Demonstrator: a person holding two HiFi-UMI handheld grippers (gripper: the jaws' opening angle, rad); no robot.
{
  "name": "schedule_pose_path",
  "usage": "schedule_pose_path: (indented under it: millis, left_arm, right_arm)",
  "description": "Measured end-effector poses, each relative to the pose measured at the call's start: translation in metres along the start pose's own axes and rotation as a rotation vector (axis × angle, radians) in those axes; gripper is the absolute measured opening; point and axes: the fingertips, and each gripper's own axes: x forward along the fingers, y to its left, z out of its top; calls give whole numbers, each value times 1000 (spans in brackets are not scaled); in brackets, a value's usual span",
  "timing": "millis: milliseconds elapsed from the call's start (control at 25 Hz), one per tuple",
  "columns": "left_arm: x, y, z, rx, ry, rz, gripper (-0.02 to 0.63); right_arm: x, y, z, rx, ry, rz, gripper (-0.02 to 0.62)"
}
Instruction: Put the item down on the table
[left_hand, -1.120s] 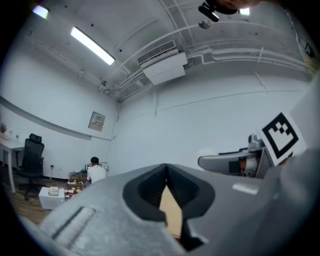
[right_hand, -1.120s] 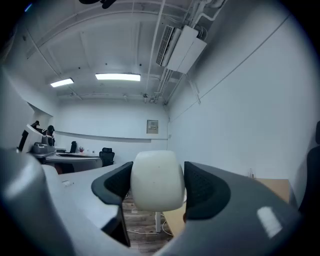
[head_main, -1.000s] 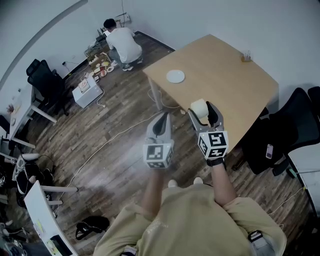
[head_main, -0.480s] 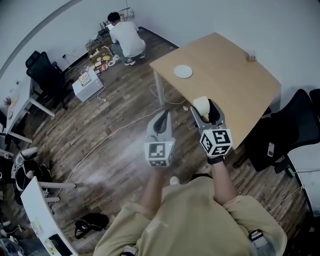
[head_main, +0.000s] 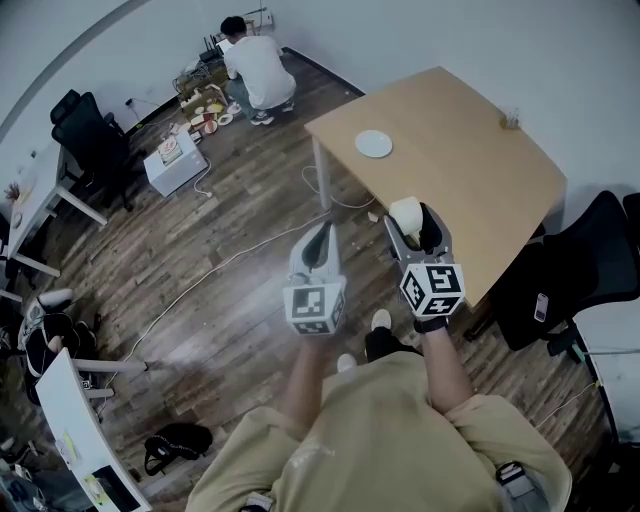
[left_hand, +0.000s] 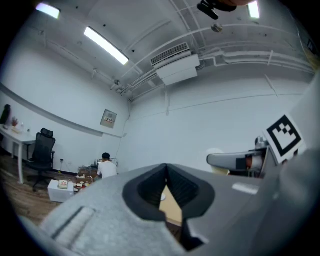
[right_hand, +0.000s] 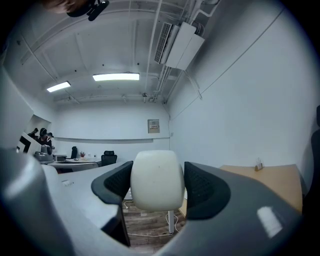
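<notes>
The wooden floor (head_main: 230, 250) fills most of the head view. A light wood bench (head_main: 480, 190) stands at upper right. A black chair (head_main: 560, 280) stands at the bench's right side, and another (head_main: 95, 150) stands near the left wall. A person (head_main: 255, 65) in a white top crouches at the far wall, beside clutter on the floor. A white cable (head_main: 220, 275) runs across the floor toward the bench legs.

The left gripper (head_main: 320, 235) is held over the floor, well apart from the bench. Its jaws are together, with nothing between them. The right gripper (head_main: 414, 222) is held just beside it, at the near edge of the bench. Its jaws are clamped on the item (right_hand: 156, 179), a white rounded block, one jaw on each side. The item is held in the air and does not rest on the bench.

A white plate (head_main: 374, 144) lies on the bench near its far-left corner. A small object (head_main: 512, 120) stands at the far-right corner; its kind cannot be told.
</notes>
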Motion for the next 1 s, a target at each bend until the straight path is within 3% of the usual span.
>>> schedule_pose_path:
  millis: [320, 600, 1000]
  left_arm:
    - [68, 17, -10, -49, -8, -24, 2]
    - [164, 23, 3, -9, 27, -53, 2]
    - [265, -7, -2, -29, 33, -92, 2]
  right_arm:
    - [66, -37, -11, 32, 10, 16, 321]
    - [142, -92, 19, 57, -50, 30, 321]
    - [194, -177, 38, 97, -88, 50, 321]
